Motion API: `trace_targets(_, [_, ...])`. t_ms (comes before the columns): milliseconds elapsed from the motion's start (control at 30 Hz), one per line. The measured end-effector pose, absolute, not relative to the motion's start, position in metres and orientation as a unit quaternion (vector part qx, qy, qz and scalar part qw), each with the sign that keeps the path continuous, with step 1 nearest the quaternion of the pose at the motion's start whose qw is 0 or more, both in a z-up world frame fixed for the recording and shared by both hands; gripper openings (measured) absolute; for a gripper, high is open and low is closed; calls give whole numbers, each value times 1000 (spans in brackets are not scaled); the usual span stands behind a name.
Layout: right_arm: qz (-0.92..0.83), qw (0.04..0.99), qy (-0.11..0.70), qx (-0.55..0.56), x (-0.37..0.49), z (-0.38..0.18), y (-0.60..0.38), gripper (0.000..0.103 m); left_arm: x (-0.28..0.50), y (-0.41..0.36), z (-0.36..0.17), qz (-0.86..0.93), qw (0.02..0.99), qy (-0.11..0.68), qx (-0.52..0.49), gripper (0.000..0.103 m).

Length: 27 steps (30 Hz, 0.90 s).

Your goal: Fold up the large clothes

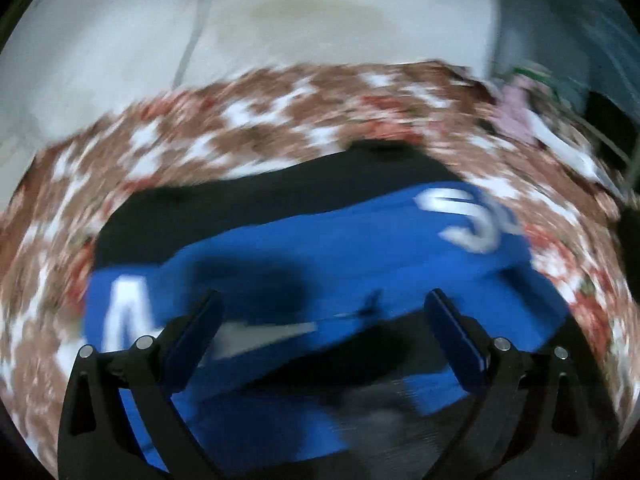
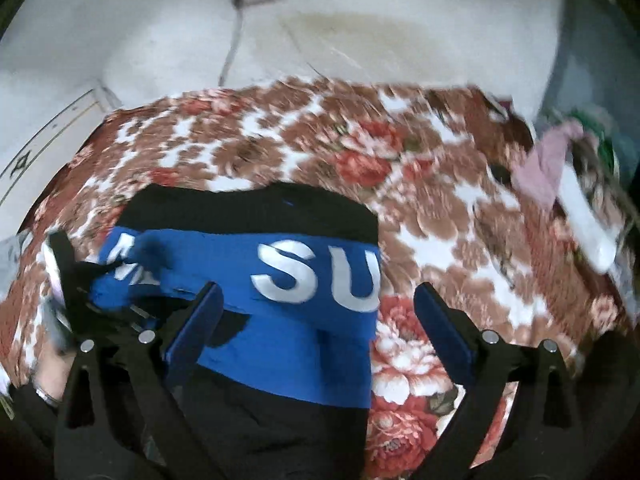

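**Garment position and gripper status**

On the floral bedspread (image 2: 460,208), a black-and-blue garment (image 2: 288,344) lies flat. Its blue band carries large white letters; "SU" is legible in the right wrist view, the rest is blurred or hidden. Black fabric borders the blue band on the far side and on the near side.

Left gripper (image 1: 322,300): both fingers are spread wide apart above the blue band. Nothing sits between the pads. The left wrist view is motion-blurred, so contact between the fingertips and the cloth cannot be determined.

Right gripper (image 2: 316,292): both fingers are spread wide, with nothing clamped. Its left finger is over the blue band. Its right finger is over bare bedspread, just beyond the garment's right edge.

In the right wrist view, the left gripper (image 2: 80,280) appears at the garment's left end, where the blue cloth is bunched and darkly shadowed; its finger state cannot be read from this angle.

A pink cloth (image 2: 548,164) and a white object (image 2: 588,224) lie at the far right edge of the bedspread, well apart from the garment. A pale wall (image 2: 400,12) stands behind the bed.
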State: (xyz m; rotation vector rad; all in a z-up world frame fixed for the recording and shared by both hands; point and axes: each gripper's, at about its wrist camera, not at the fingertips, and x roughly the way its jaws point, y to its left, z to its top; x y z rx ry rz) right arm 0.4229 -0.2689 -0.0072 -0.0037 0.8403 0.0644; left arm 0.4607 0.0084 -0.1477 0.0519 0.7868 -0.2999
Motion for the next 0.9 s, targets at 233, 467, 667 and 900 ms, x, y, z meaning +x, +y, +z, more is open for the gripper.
trace_targets(233, [-4,908,418,15,471,-63,-295,97,506,120,-166,-121,881,439,-127,98])
trace_targets(467, [-32,883,466,43,523,-137,-328,97,543,144,-212,-151,842,475,-205,91])
trace_targets(667, [-31,875,483,11,533,-168,-332,97,556,134,-238,-198,815,493,-229,36])
trace_targets(900, [-31,869,494,0,542,-187,-318,96,545,156,-202,-203,836,462,-216,17])
